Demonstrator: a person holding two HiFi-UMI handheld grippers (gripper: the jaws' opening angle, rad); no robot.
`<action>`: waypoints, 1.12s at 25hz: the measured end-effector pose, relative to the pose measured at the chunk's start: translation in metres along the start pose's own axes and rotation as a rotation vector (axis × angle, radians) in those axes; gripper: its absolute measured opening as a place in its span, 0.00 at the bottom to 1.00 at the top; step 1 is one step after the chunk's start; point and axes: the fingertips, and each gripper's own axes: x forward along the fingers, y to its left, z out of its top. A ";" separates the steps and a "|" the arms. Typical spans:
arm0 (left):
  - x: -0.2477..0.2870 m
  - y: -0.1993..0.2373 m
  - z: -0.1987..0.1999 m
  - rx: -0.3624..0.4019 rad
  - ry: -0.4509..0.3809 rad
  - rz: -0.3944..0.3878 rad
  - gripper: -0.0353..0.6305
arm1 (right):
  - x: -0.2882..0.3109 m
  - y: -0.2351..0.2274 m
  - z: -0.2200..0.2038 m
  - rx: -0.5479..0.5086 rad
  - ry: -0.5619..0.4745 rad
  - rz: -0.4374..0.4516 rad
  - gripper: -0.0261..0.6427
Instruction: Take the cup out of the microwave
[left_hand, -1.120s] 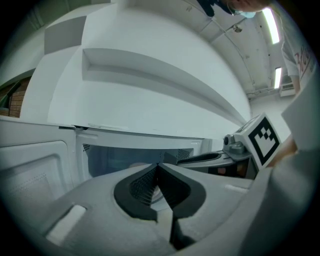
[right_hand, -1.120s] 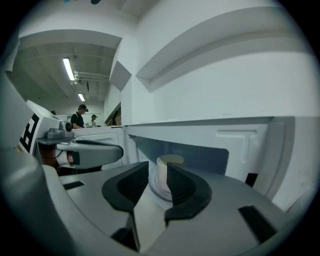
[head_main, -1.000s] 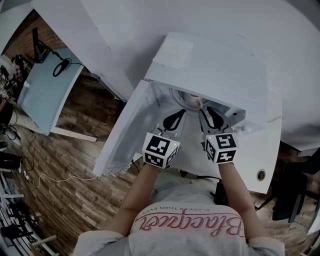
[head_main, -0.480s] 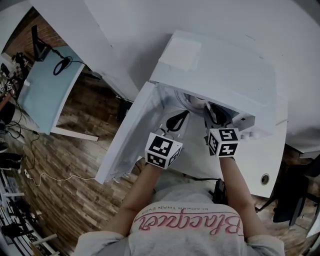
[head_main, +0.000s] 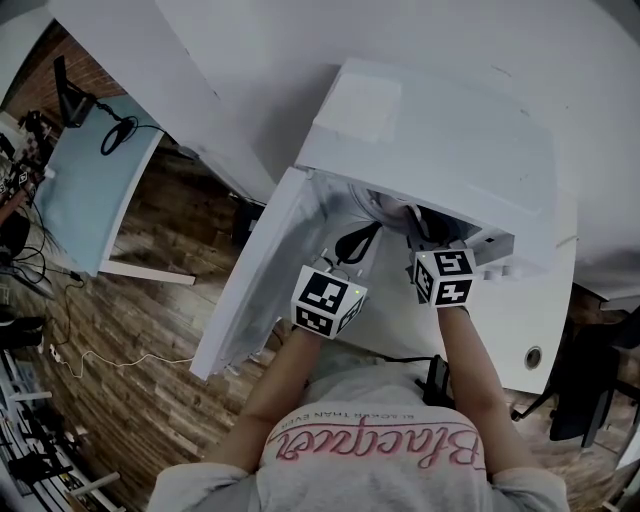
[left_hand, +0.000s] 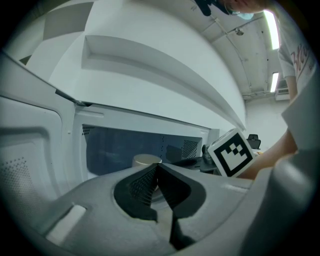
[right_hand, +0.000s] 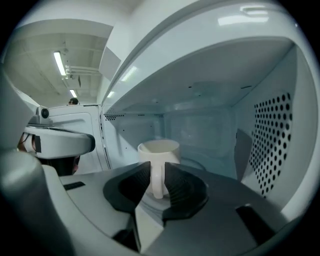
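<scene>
A white cup (right_hand: 159, 149) stands on the turntable inside the open white microwave (head_main: 440, 140), its handle (right_hand: 158, 181) turned toward me. My right gripper (right_hand: 158, 169) reaches into the cavity. Its jaws have just been closing, with the handle between them, and the pads touch both sides of it. In the head view the right gripper (head_main: 428, 240) goes in under the microwave's top, which hides its tips. My left gripper (left_hand: 156, 168) is shut and holds nothing. It hovers at the opening beside the door (head_main: 255, 280), and the cup (left_hand: 146, 160) shows beyond its tips.
The microwave sits on a white table (head_main: 520, 310) with a cable hole (head_main: 533, 357). Its door swings out to the left over a wooden floor. A pale blue table (head_main: 90, 190) stands far left and a dark chair (head_main: 590, 385) at the right.
My right gripper has gone deeper into the microwave, so that its jaws now lie under the top. The left gripper has hardly moved.
</scene>
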 end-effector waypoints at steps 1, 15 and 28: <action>0.001 0.000 0.000 0.002 0.001 -0.003 0.06 | 0.001 0.000 0.000 -0.006 -0.001 0.003 0.18; 0.003 0.003 -0.005 0.000 0.002 -0.002 0.06 | 0.002 -0.002 0.000 -0.021 -0.021 -0.007 0.12; -0.004 0.005 0.000 0.007 -0.018 0.015 0.06 | -0.011 0.008 0.000 -0.013 -0.019 0.003 0.12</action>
